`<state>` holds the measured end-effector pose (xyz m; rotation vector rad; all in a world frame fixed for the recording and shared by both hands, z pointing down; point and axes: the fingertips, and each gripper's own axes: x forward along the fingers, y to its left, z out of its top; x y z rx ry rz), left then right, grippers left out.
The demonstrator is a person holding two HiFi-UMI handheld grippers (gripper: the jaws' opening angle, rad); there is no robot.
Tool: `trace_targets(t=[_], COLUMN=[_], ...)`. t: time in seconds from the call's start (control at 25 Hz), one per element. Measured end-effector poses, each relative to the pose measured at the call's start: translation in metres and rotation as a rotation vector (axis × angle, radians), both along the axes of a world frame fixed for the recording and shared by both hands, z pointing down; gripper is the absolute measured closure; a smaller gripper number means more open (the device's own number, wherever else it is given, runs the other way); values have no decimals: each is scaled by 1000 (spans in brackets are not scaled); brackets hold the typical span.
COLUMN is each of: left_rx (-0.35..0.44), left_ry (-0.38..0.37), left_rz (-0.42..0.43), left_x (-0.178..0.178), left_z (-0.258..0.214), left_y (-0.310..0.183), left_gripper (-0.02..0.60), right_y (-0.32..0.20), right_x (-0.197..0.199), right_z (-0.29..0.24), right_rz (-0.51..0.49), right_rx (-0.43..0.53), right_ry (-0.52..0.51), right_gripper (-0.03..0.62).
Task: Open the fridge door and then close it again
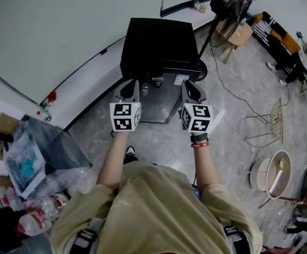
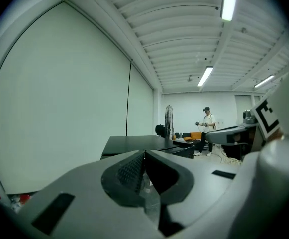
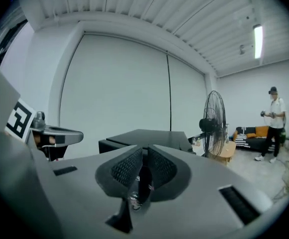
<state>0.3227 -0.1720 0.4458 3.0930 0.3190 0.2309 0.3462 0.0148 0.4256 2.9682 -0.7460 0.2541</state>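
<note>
- Plainly, the left gripper [image 1: 131, 84] had its jaws clenched together, with nothing between them.
- The black fridge [image 1: 158, 41] stood on the floor just beyond the tips of both pairs of jaws.
- The right gripper [image 1: 188, 84] had its jaws pressed together, empty too, level with the left jaws.
- A standing fan [image 1: 236, 1] stood beyond and right of the right jaws.

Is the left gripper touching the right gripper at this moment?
Apart. The head view shows the left gripper and the right gripper held side by side, with a plain gap between them through which the front of the fridge is visible.
</note>
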Motion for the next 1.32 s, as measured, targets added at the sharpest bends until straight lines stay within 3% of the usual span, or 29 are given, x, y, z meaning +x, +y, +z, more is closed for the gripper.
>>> trace_targets(t=[0.16,0.76,1.08,1.16,1.2,1.32], left_rx=[20,31,24,52,80,182], left_ry=[33,51,46,-25,-102,-434], left_rz=[19,51,46,71,111,312], left_x=[-15,-56,-83,-90,-95,-113], left_z=[-17,-26,-10,18,43,143], left_y=[12,41,58,56,56,69], left_gripper=[561,561,561,561,561,561], right_y=[0,8,16,12,9,9], right_x=[-11,-54,-78,-83,-88,-104], right_z=[-14,-19,-3,12,26,84], right_rz=[25,37,-19,-43,-50,-57], right_rx=[71,98,25,18,25,41], right_ry=[17,37,17,-7,-33,-149], right_gripper=[561,572,572,572,572,572])
